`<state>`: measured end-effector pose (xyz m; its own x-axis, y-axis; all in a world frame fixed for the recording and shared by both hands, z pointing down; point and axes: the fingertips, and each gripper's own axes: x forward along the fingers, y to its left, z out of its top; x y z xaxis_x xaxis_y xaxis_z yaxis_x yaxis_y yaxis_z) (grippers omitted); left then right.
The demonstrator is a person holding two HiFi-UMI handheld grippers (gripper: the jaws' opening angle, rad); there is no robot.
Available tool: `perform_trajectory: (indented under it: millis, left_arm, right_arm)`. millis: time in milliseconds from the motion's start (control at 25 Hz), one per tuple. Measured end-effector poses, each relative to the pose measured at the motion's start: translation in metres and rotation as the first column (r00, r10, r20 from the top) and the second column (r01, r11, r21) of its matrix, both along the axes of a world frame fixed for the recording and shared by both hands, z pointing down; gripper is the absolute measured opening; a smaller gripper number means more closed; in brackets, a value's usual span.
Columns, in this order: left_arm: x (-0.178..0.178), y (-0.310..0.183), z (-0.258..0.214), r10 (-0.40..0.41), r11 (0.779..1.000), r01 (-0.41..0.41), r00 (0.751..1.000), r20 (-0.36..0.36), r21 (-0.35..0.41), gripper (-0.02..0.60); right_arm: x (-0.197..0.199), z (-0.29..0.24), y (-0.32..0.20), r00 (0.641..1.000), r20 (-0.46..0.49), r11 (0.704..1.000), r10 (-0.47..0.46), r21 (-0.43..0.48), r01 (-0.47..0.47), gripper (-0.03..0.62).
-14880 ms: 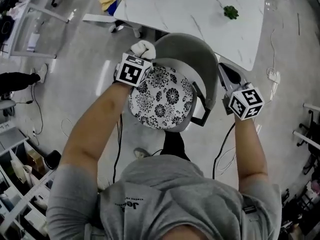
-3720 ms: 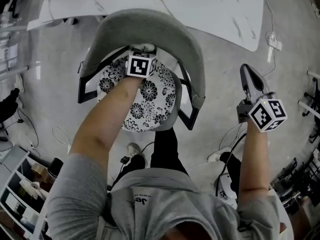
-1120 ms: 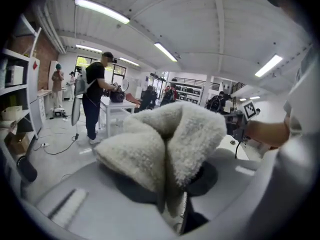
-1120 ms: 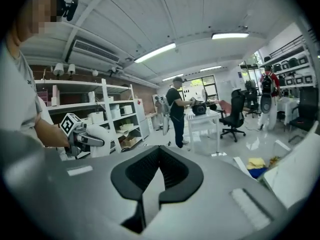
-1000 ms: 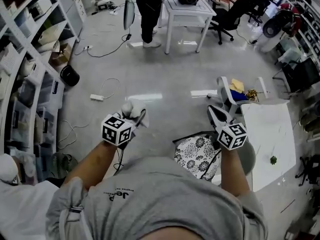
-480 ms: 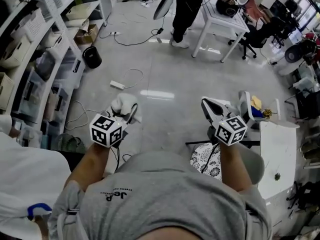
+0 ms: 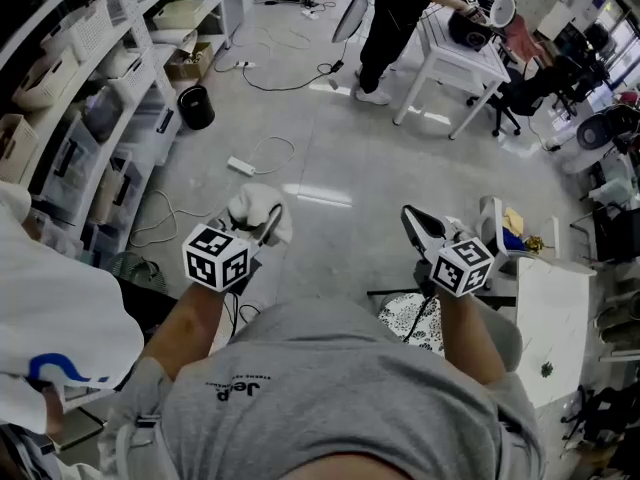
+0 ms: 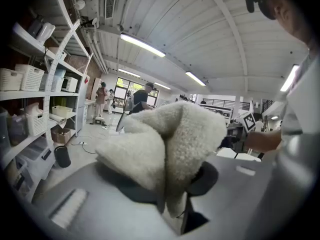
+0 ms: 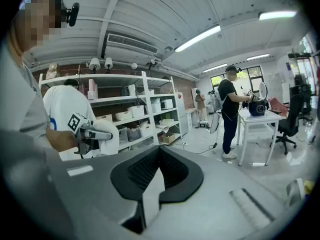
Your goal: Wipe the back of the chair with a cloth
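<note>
Now that the person has turned away, the chair [image 7: 505, 333] sits near right, behind the right gripper [image 7: 418, 226], jaws together and empty; left gripper [image 7: 266, 226] still clamps the cloth [image 7: 250, 208]; wiping looks finished.

Held bare left forearm [image 7: 195, 313] and bare right forearm [image 7: 462, 330] out forward, side by side and well apart. Pinched a fluffy white cloth [image 8: 165, 139] [image 7: 250, 206] in the grey two-jaw left gripper [image 8: 172, 194] [image 7: 268, 224]. Carried the matching grey right gripper [image 9: 159, 159] [image 7: 412, 218] empty, jaws together.
</note>
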<state>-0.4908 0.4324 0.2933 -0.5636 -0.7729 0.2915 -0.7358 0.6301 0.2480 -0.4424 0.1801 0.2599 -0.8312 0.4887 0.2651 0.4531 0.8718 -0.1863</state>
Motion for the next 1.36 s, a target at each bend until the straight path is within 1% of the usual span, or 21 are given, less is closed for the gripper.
perform_trajectory:
  millis: [200, 440, 640, 1000, 1360]
  left_arm:
    - [0.0, -0.005, -0.008, 0.006, 1.0, -0.006, 1.0, 0.013, 0.005, 0.147]
    - [-0.005, -0.004, -0.01, 0.008, 1.0, -0.008, 1.0, 0.019, 0.002, 0.147]
    - [-0.008, -0.005, -0.013, 0.012, 1.0, -0.012, 1.0, 0.024, 0.002, 0.147]
    - [-0.009, -0.009, -0.014, 0.025, 1.0, -0.026, 0.999, 0.027, 0.007, 0.147]
    - [-0.006, -0.007, -0.015, 0.032, 0.999, -0.032, 0.999, 0.015, 0.017, 0.147]
  right_arm:
    - [0.001, -0.003, -0.002, 1.0, 0.008, 1.0, -0.005, 0.0, 0.005, 0.003]
    - [-0.001, -0.005, 0.002, 0.999, 0.025, 0.999, -0.022, 0.047, 0.021, 0.002]
    - [-0.002, -0.007, -0.001, 0.999, 0.026, 0.998, -0.019, 0.064, 0.017, 0.002]
    - [-0.001, -0.008, -0.005, 1.0, 0.026, 0.997, -0.016, 0.078, 0.014, 0.002]
    - [0.003, -0.01, -0.003, 0.999, 0.028, 0.997, -0.016, 0.081, 0.014, 0.002]
